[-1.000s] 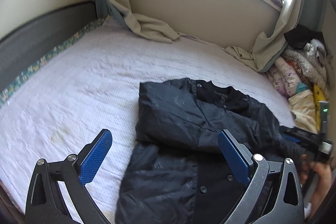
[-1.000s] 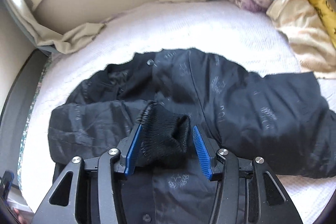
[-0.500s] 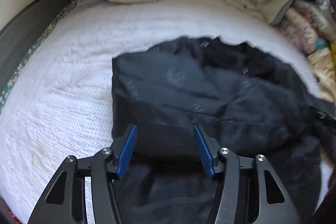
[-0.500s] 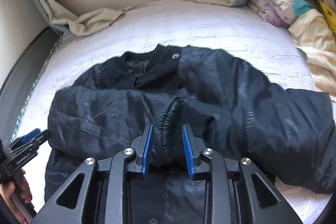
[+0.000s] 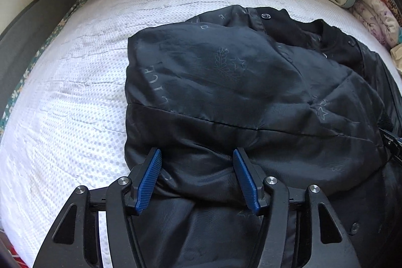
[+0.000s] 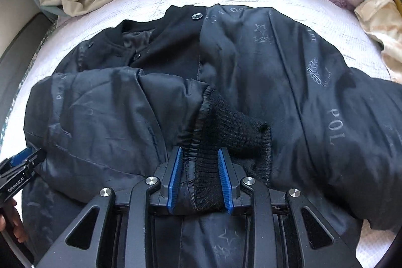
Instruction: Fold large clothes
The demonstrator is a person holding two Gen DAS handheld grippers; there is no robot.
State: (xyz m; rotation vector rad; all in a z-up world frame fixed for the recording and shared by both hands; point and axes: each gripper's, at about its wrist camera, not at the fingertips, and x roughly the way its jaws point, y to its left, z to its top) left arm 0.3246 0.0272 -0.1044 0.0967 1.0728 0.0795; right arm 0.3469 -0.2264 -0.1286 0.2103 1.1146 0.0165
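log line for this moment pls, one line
task: fold black jacket on bed | left gripper: around folded sleeve | right gripper: shut on knit cuff

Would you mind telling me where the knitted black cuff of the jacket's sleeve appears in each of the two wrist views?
Left wrist view: the knitted cuff barely shows, a dark textured sliver at the far right edge, above the other gripper's tip.
Right wrist view: low centre, bunched between the right gripper pads, which press on it.
Shared landmark: the round collar button at the top of the jacket's black placket.
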